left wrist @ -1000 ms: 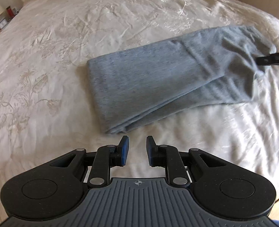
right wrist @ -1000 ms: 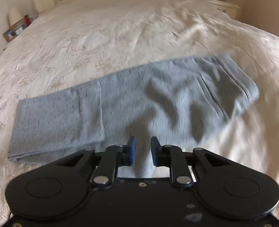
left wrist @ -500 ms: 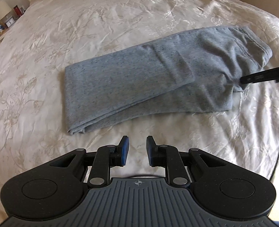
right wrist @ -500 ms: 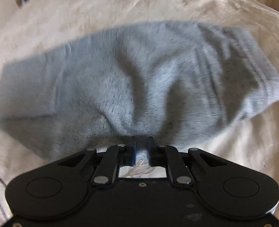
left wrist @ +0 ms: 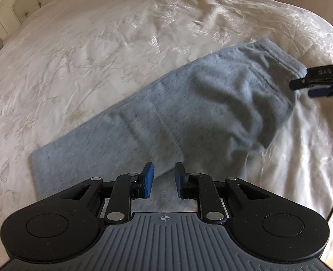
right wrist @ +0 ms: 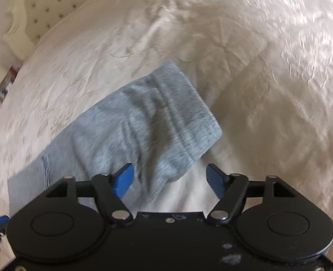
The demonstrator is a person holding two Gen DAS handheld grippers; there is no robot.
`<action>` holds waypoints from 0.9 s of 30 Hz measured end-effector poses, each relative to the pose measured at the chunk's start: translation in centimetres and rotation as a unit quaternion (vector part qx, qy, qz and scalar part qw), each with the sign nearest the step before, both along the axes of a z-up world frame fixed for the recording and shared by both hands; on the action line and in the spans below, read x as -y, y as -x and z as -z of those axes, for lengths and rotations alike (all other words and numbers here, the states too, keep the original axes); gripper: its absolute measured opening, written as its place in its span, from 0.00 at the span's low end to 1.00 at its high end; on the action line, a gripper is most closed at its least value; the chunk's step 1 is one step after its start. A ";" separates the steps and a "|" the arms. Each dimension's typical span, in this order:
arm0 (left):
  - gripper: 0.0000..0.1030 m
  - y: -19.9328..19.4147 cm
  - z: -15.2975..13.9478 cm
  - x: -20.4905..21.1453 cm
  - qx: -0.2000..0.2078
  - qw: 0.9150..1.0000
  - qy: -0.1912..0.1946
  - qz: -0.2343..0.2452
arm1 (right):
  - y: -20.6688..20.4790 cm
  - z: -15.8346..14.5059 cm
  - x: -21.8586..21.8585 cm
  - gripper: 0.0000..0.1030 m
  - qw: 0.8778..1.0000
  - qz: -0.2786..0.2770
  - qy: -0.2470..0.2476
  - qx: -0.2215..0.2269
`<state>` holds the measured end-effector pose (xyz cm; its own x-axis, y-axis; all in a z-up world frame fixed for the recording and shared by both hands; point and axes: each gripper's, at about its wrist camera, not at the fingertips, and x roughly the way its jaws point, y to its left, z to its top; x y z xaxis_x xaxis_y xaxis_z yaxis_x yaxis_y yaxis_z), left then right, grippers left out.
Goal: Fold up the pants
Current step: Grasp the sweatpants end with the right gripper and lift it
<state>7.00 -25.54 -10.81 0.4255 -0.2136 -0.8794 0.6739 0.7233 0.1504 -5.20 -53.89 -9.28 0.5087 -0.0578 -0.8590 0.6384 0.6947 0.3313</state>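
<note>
- Folded pants [left wrist: 189, 113] lie on the bed [left wrist: 98, 45].
- Left gripper [left wrist: 164, 176]: fingers slightly apart, empty, over the pants' near edge.
- Right gripper [right wrist: 169, 180]: fingers just spread wide, waistband corner loose between them.

R hand-held gripper [right wrist: 169, 178] jaws just opened, pants [right wrist: 143, 122] released

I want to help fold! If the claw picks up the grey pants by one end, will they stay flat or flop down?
Probably flop. The grey pants already lie in soft rumples on the bed cover, so they look limp, not stiff. The knit cloth seems thick, so it may hang heavily, and the shiny cover could let it slide.
</note>
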 end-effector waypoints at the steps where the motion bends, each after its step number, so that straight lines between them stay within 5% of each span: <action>1: 0.19 -0.2 0.1 0.4 -0.002 1.000 0.000 -0.002 | -0.3 0.8 0.6 0.75 1.000 0.006 -0.015 0.000; 12: 0.19 -3.5 2.4 1.0 -0.020 0.999 -0.036 -0.007 | -3.1 5.2 3.3 0.77 0.992 0.055 -0.095 0.066; 13: 0.19 -4.0 2.4 1.1 -0.019 0.999 -0.037 -0.009 | -3.4 5.2 3.5 0.64 0.991 0.060 -0.099 0.067; 14: 0.19 -4.4 2.5 1.2 -0.018 0.999 -0.038 -0.011 | -3.7 4.9 3.7 0.29 0.991 0.066 -0.097 0.060; 15: 0.19 -4.9 2.5 1.2 -0.016 0.999 -0.038 -0.012 | -3.8 4.4 4.1 0.24 0.990 0.069 -0.103 0.061; 21: 0.19 -8.2 3.5 2.1 -0.002 0.999 -0.029 -0.028 | -5.7 -1.9 3.9 0.22 0.994 0.002 -0.062 0.094; 24: 0.19 -10.0 5.2 2.9 -0.014 0.999 -0.020 -0.049 | -6.8 -2.4 3.4 0.22 0.996 -0.014 -0.042 0.078; 27: 0.19 -11.3 8.5 4.1 -0.045 0.997 -0.053 -0.042 | -7.2 -2.0 3.1 0.22 0.997 -0.012 -0.037 0.067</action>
